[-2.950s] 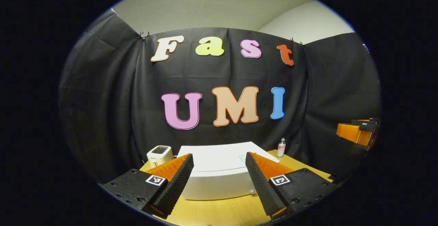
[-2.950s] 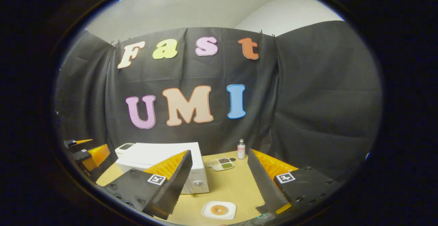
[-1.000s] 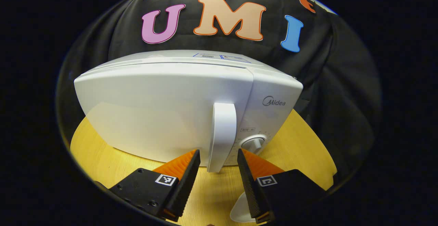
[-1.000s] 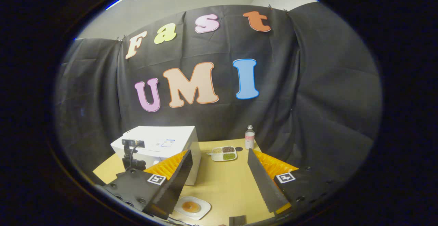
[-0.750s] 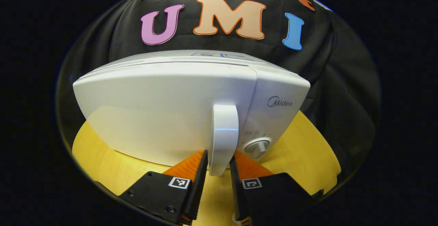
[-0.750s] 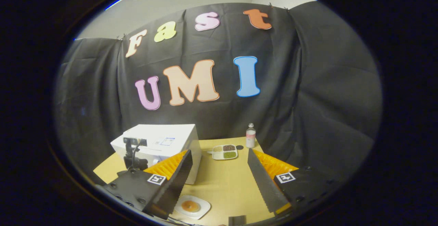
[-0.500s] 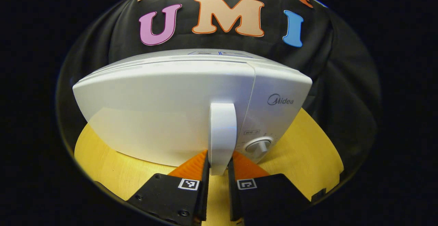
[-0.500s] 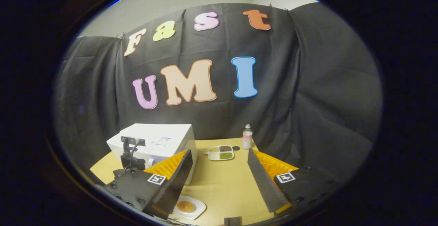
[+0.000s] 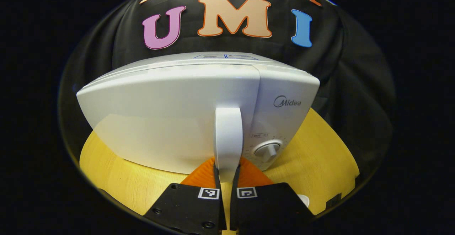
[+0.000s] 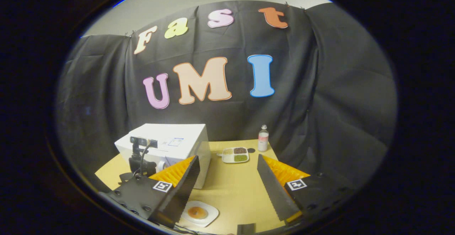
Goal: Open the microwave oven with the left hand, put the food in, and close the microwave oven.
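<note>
Left gripper [image 9: 224, 172] is clamped on the lower end of the door handle [image 9: 228, 135], one finger pressing each side. Microwave [image 9: 199, 110] sits on the table [image 9: 320, 164], door closed, dial [image 9: 267, 149] just right of the handle.

Right gripper [image 10: 227, 188] hangs spread wide with nothing in it, above the near table edge. Food is on a white plate [image 10: 198, 212] on the table, near side, just right of the microwave [image 10: 170, 146] front.

Handling, my read:
- Handle is rigid, smooth plastic, so slip risk is real. The grip is low on the bar; further up would give more purchase.
- Door swings on its left hinge, so pull along an arc, not straight back.
- The oven looks light enough that it may slide if the latch is stiff.
- Plate is likely stiff, shallow and breakable: pinch the rim and keep it level.
</note>
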